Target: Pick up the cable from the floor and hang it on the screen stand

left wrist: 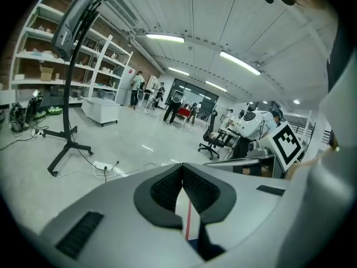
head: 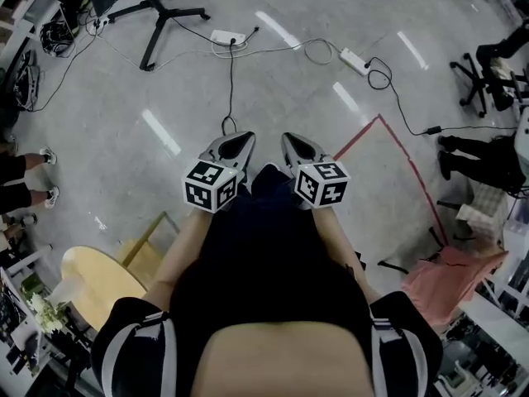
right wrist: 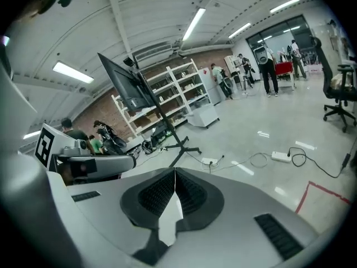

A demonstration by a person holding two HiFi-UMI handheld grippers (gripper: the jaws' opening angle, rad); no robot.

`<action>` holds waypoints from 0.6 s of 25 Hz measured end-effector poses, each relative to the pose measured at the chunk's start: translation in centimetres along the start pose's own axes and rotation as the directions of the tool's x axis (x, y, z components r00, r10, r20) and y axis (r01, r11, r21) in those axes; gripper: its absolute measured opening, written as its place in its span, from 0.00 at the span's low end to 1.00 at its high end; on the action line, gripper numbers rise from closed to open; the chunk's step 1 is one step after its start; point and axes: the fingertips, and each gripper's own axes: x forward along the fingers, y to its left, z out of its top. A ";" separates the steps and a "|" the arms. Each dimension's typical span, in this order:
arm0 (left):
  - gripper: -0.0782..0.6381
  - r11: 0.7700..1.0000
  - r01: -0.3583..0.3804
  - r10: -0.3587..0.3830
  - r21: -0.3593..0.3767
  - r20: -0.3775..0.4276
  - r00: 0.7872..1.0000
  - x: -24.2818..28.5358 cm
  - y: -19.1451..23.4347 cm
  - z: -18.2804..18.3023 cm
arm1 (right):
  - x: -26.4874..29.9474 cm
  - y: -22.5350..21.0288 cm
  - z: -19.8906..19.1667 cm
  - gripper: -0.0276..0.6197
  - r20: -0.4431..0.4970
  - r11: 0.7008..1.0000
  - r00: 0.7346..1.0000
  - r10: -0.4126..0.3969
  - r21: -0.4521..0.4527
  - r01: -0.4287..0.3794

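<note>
1. Both tongs are closed on nothing. The left gripper (head: pixel 239 141) and right gripper (head: pixel 293 143) hang side by side at the person's waist, each with its tips meeting. Going down to the floor like that would only nudge the cable aside, so they have to open first.
2. The black cable (head: pixel 231 81) lies on the floor at 12 o'clock. Its looped end is just ahead of the left gripper, and its far end runs to a white power strip (head: pixel 227 36). It looks plugged in there, so a sharp lift could drag the strip or yank the plug.
3. Thin grey leads (head: pixel 281 50) trail from that strip. A pinch too far up could catch them too.
4. The screen stand (head: pixel 154 35) stands at 11 o'clock, well apart. Its splayed legs could snag the cable or trip the person on the way over.
</note>
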 end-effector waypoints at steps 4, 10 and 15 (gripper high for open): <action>0.12 1.000 -0.021 0.021 0.012 0.032 0.999 1.9 -1.9 0.5 | -1.1 -2.3 1.7 0.08 0.028 0.998 1.000 0.005 -0.057 -0.003; 0.12 0.999 -0.044 0.044 0.007 0.044 0.998 3.3 -2.9 0.9 | -2.1 -4.9 3.5 0.08 0.074 0.999 0.997 -0.019 -0.049 0.023; 0.12 0.999 -0.051 0.051 -0.003 0.039 0.998 4.5 -2.4 1.3 | -1.6 -5.8 3.7 0.08 0.067 0.999 0.998 -0.008 -0.037 0.011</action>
